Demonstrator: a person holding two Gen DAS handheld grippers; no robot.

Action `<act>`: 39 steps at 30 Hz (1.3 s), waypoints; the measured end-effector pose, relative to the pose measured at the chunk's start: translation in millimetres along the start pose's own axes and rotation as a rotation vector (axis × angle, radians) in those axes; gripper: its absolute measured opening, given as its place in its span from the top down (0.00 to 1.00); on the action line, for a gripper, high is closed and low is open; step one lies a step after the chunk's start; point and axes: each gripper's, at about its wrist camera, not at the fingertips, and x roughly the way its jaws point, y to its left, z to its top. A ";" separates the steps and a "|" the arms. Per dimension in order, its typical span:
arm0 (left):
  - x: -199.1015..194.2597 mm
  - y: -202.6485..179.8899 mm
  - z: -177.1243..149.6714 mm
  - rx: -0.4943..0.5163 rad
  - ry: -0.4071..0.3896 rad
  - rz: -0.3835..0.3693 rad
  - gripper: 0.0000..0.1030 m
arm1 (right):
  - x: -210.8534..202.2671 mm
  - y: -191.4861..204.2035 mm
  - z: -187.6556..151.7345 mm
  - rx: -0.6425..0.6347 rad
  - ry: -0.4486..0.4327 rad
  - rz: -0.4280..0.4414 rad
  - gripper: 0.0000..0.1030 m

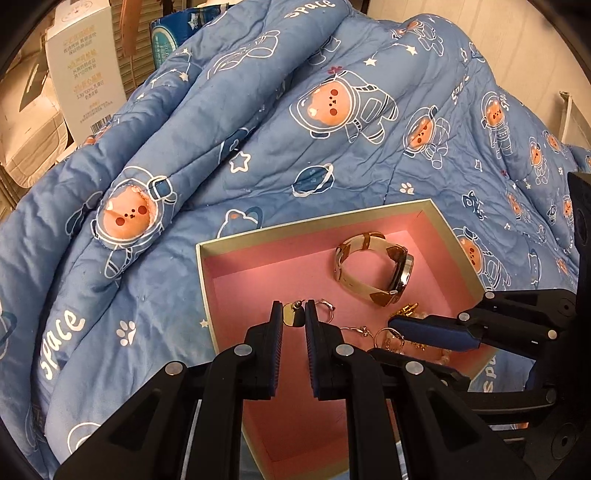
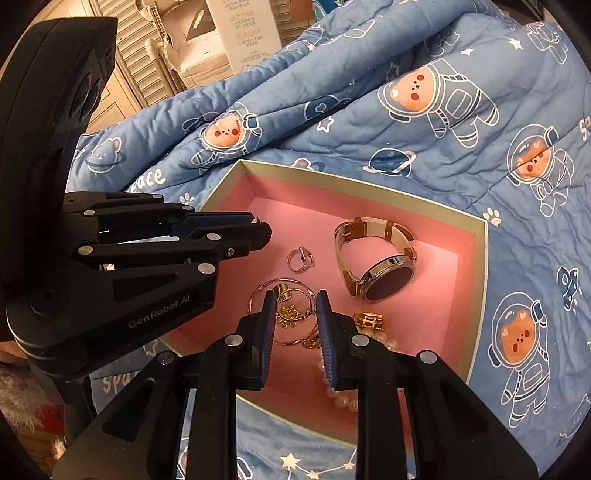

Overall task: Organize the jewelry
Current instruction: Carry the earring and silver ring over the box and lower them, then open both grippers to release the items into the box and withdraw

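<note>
A pink-lined box [image 1: 436, 218] [image 2: 476, 236] lies on the blue quilt and holds jewelry. A watch with a cream strap [image 1: 373, 269] [image 2: 373, 258] lies in it, with a silver ring [image 2: 300, 259], hoops and gold pieces [image 2: 288, 314], a gold band [image 2: 369, 319] and pearls [image 2: 384, 338]. My left gripper [image 1: 293, 317] is shut on a gold earring [image 1: 293, 315] above the box; it shows in the right wrist view [image 2: 258, 225]. My right gripper [image 2: 295, 314] is open over the hoops and gold pieces; it shows in the left wrist view [image 1: 402, 325].
The blue space-bear quilt [image 1: 258, 129] [image 2: 443, 110] is bunched in folds behind and left of the box. White cartons [image 1: 85, 74] [image 2: 240, 33] and slatted panels stand beyond it.
</note>
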 end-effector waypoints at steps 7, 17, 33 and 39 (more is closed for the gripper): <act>13.1 -3.8 12.6 0.011 0.036 0.030 0.89 | 11.8 -3.9 6.7 0.018 0.027 -0.004 0.77; 28.4 -7.0 19.2 -0.012 0.064 0.034 0.89 | 24.4 -9.4 7.0 0.047 0.055 -0.042 0.77; 34.9 -15.0 18.7 -0.010 0.059 0.038 0.82 | 36.2 -7.8 8.5 0.054 0.059 -0.049 0.77; 24.0 -17.0 20.3 -0.007 0.014 0.040 0.54 | 32.2 -9.0 4.2 0.047 0.047 -0.034 0.67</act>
